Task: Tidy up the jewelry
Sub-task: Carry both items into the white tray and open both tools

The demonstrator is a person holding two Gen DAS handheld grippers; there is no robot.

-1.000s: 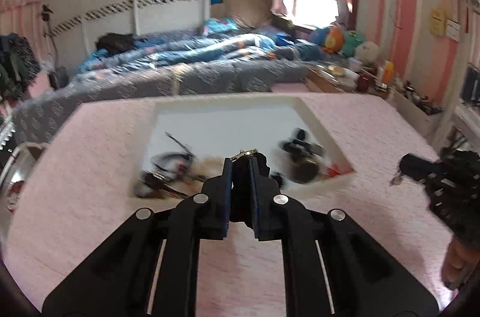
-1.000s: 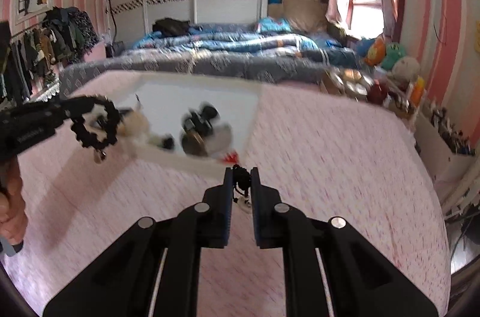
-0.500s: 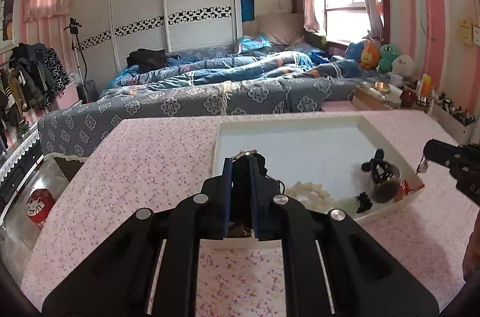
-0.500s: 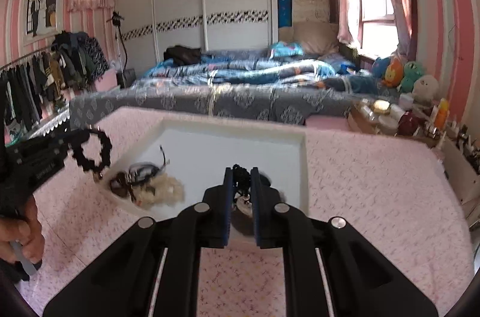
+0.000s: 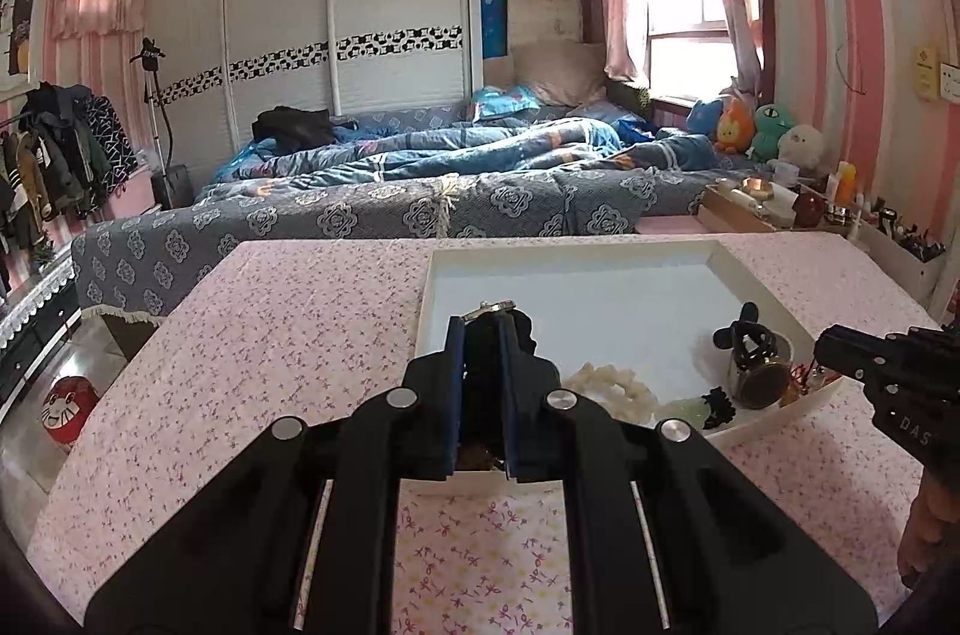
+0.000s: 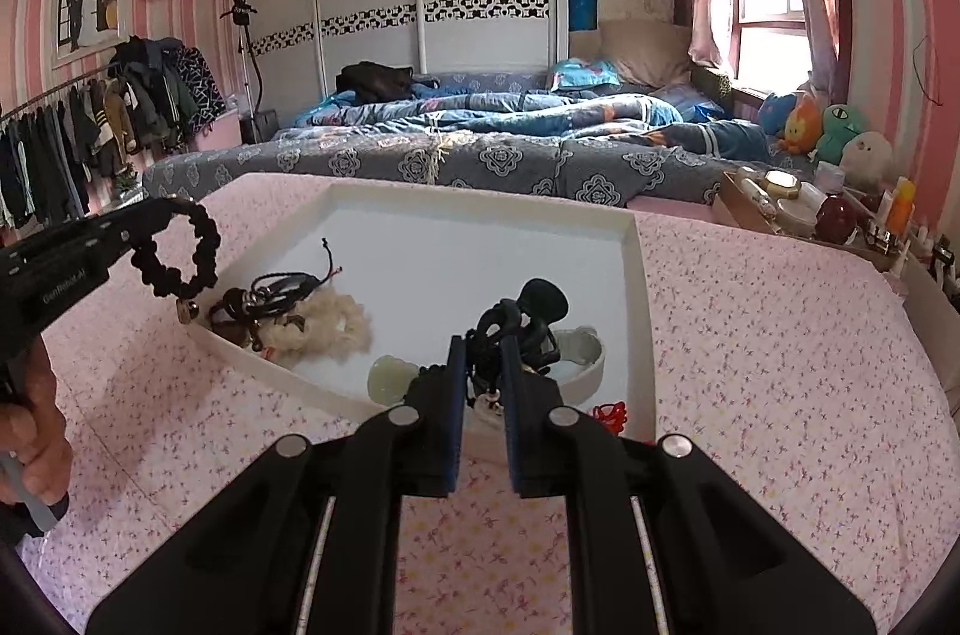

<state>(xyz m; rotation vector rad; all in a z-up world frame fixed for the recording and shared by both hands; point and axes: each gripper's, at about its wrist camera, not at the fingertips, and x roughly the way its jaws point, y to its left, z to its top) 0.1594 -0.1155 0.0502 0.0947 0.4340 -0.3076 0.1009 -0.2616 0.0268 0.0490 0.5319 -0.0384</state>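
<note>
The left gripper (image 6: 171, 209) pinches a black beaded bracelet (image 6: 180, 254) at 9 o'clock of the white tray (image 6: 637, 275); the right gripper (image 6: 482, 356) clamps a black cord piece (image 6: 483, 359)

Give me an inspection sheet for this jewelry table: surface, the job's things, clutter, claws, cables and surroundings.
Surface: table under pink floral cloth.
Job's things: white tray holding a tangle of dark cords, a cream fluffy piece, a pale green stone and a white bangle.
Clutter: nothing seen on the cloth outside the tray.
Claws: left claw shut on a black braided bracelet; right claw shut on a black corded piece.
Cables: nothing seen.
Surroundings: bed, clothes rack, plush toys.
</note>
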